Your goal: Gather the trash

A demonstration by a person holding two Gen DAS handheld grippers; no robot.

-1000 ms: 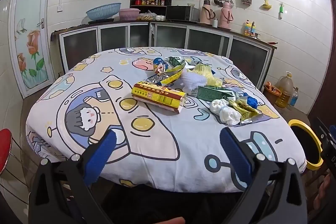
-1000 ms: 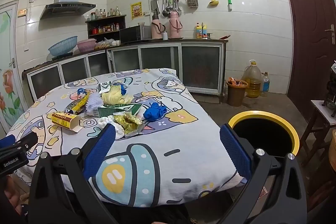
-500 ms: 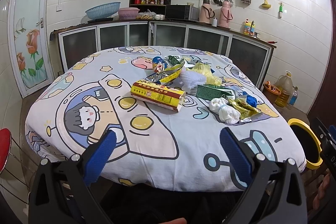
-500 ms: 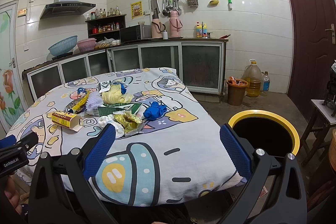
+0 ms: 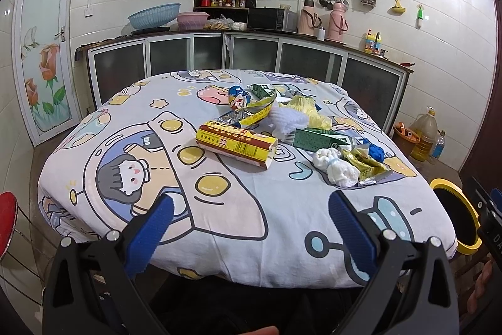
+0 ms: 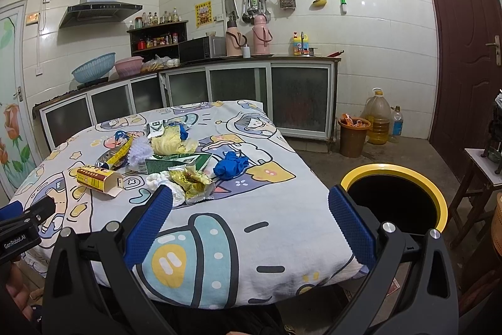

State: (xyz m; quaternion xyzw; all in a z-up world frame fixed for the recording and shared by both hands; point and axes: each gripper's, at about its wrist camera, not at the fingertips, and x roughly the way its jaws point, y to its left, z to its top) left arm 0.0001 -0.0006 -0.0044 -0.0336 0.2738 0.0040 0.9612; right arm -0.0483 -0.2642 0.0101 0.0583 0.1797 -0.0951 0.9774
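White cotton cloth printed with cartoon astronauts is spread over the counter [image 5: 219, 228], on which the trash is gathered in a loose heap toward the far right part. Beside the counter's right edge, on the floor, a black bin with a yellow rim [image 6: 439, 197] is seen, well apart from the heap. At the heap's near left end a long yellow and red carton [image 5: 237, 145] is laid on its side, open end facing the near edge. Behind it a green box [image 5: 317, 140] is lying flat, with a pale yellow plastic bag [image 6: 171, 143] and a white fluffy wad [image 5: 287, 120] further back. Crumpled white tissue [image 5: 335, 167] is touching a yellow foil wrapper [image 6: 191, 181] at the heap's near end, and a crumpled blue glove [image 6: 230, 167] is set just beside them toward the right edge. The left hand-held gripper [image 5: 251, 225] is held wide apart over the near edge, gripping nothing. The right hand-held gripper [image 6: 251, 223] is likewise spread wide and empty, near the right corner.
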